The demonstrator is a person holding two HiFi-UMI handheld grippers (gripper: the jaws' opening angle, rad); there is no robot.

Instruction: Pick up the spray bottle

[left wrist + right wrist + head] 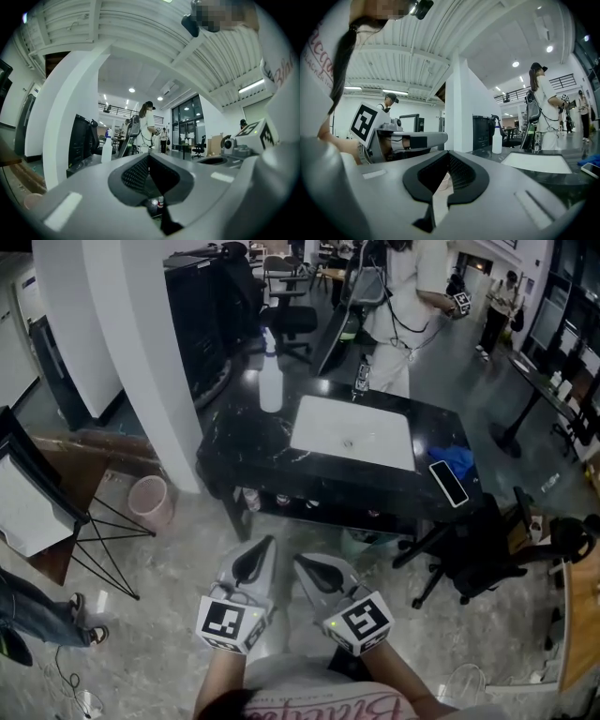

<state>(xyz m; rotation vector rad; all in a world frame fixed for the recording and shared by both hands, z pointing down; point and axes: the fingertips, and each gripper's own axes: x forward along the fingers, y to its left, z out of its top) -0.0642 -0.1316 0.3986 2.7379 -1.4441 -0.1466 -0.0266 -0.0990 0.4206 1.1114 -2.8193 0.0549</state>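
- Two tongs sit low in the head view, side by side: the left gripper [257, 562] and the right gripper [317, 573]. Both are well short of the black table [242, 444].
- In the left gripper view, the left gripper [149, 159] has its jaws pressed together at the tips, with nothing between them.
- It's the same story in the right gripper view: the right gripper [449, 161] is closed tip to tip and carries nothing.
- There's the spray bottle [270, 381]! It is white with a trigger head and stands upright at the table's far left corner, well apart from both grippers.
- Both gripper cameras catch the bottle ahead on the tabletop [107, 149] [497, 138].
- A white rectangular panel [352, 432] lies flat mid-table, near the bottle's right.
- At the table's right end, a smartphone [448, 483] lies face up with a blue cloth [458, 460] just beyond it.
- Down on the floor, a pink waste bin [150, 501] stands left of the table, near the white column [141, 352].
- A black office chair [469, 559] sits at the table's near right corner.
- A person in white [405, 296] stands beyond the far edge.
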